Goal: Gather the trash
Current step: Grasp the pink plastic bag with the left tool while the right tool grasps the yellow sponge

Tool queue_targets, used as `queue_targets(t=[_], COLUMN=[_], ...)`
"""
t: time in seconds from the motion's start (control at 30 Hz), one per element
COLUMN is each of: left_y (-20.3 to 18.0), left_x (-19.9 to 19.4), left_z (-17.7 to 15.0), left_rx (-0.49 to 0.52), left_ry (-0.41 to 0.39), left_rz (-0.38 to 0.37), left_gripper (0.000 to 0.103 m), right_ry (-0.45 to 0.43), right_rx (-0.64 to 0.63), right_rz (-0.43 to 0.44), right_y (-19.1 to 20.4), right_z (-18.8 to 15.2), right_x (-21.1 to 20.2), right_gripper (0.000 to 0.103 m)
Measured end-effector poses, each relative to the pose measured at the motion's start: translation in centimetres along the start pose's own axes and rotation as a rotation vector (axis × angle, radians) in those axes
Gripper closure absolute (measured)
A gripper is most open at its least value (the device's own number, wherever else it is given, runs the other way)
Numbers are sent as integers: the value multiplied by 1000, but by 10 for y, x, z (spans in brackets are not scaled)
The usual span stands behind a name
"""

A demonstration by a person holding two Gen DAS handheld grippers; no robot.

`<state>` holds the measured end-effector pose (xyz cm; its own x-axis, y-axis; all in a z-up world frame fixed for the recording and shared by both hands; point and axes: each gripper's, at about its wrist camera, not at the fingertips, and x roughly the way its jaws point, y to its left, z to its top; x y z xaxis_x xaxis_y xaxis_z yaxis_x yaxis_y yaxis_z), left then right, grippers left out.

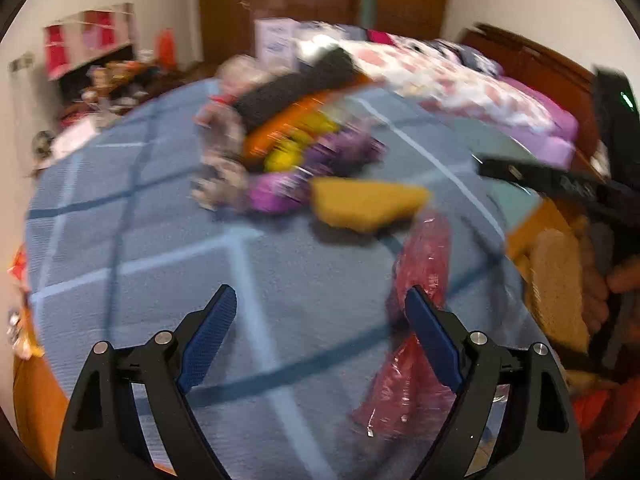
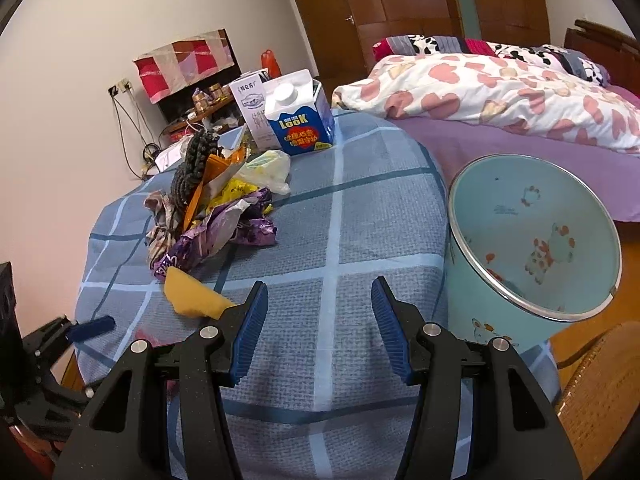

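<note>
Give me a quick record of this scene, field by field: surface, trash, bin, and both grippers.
surface: blue checked cloth over a table
trash pile: crumpled wrappers, left of centre
yellow piece: alone, nearer than the pile
red plastic wrapper: flat on the cloth beside the left gripper
cartons: milk carton, upright at the far edge
bin: pale blue bin beside the table
left gripper: open, empty
right gripper: open, empty
</note>
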<state>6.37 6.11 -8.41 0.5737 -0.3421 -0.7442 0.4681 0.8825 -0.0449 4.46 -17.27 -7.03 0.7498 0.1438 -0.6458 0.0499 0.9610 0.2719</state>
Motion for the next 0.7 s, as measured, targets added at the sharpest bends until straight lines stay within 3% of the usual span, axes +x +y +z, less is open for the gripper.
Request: queue_targets(t=[0.13, 0.2, 0.3, 0.43, 0.5, 0.6, 0.63, 0.7], left_y=[34, 40, 29, -7, -24, -38, -37, -30], left_x=[-14, -24, -40, -29, -17, 5, 13, 17], left_z=[18, 22, 22, 15, 8, -4, -6, -7], left_rx=[-157, -168, -106, -23, 16, 43, 34, 13], left_ry=[-73, -101, -113, -27, 10, 77, 102, 95], left_rz=[68, 74, 25, -80, -93, -74, -76, -55], left_gripper=[19, 19, 19, 19, 19, 35, 44, 54], right_ry=[-6, -12, -34, -62, -61, -61, -60, -48], right_rx=[7, 7, -7, -30, -16, -11, -13, -14], right_rz=[3, 1, -24, -68, -60, -54, -47, -16], right_y=[1, 0, -1, -6, -10, -11, -10, -6], right_z=[0, 2, 4, 6, 5, 3, 3, 2], right_x=[-1, -3, -10, -22, -25, -27, -27, -24], right_gripper=[49, 49, 49, 49, 49, 49, 49, 49])
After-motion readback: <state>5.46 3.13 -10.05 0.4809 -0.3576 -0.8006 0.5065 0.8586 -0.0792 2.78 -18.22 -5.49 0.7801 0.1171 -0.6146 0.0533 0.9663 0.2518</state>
